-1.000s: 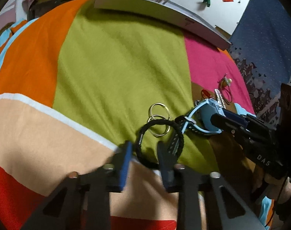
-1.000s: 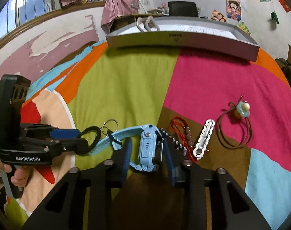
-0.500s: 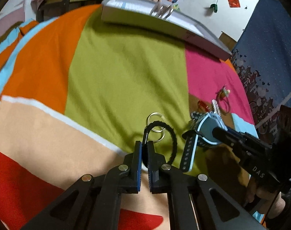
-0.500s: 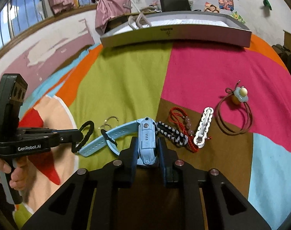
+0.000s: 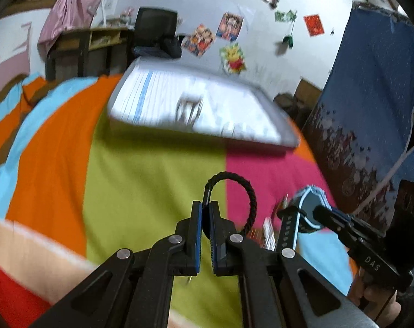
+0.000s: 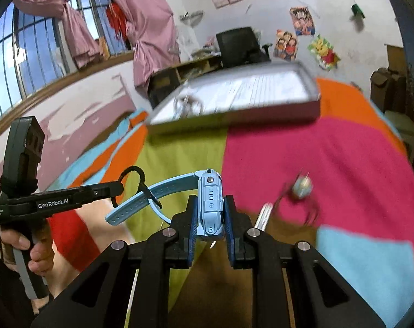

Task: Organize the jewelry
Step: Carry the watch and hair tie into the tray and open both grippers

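- A bed carries a patchwork blanket in blocks of orange, lime green, magenta, light blue, brown, red and peach.
- At the far end of the blanket lies a shallow grey tray with a pale lined bottom; a blurred metal item sits in it near its left part.
- Behind it stand a black chair and a wooden shelf unit, and the white wall bears cartoon posters. Pink curtains hang at the left.
- Only the right wrist view shows the barred window; only the left wrist view shows the dark blue patterned cloth hanging at the right.
- The right wrist view also shows a blurred cord bracelet with a pale round charm on the magenta patch, and a white oblong piece just right of the jaws.
- The left gripper is clenched on a black braided bracelet, which rises as a loop clear of the blanket, over the line between green and magenta.
- The right gripper grasps a light blue watch by its case, edge-on, side buttons up. Its perforated strap trails to the left in the air, above the blanket.
- A hand holds the left gripper's handle, at the near left.
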